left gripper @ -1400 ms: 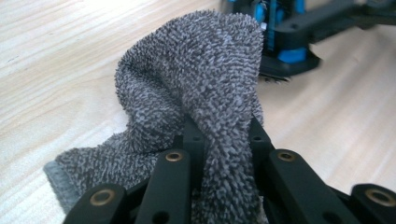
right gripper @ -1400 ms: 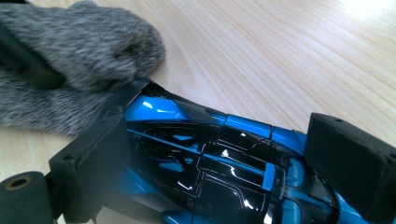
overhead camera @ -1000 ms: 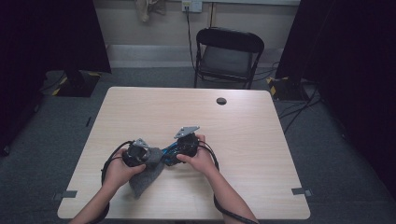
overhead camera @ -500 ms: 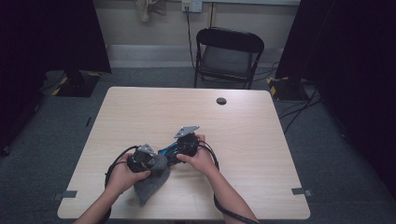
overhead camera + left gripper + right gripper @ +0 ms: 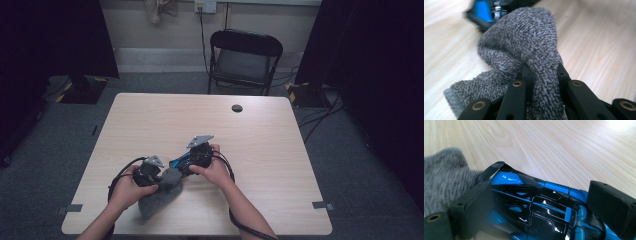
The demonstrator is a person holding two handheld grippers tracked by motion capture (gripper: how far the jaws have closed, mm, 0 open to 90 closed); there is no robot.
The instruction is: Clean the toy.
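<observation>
No legible txt, labels or nos. anywhere.

Both forearms enter from the bottom edge of the high view — the left gripper (image 5: 159, 176) clamped tight, the right gripper (image 5: 186, 162) closed too, jaws nearly meeting at lower centre.

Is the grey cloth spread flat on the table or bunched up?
Bunched up. The cloth rises in a thick fold pinched between the left gripper's jaws, beside the blue toy car.
</observation>
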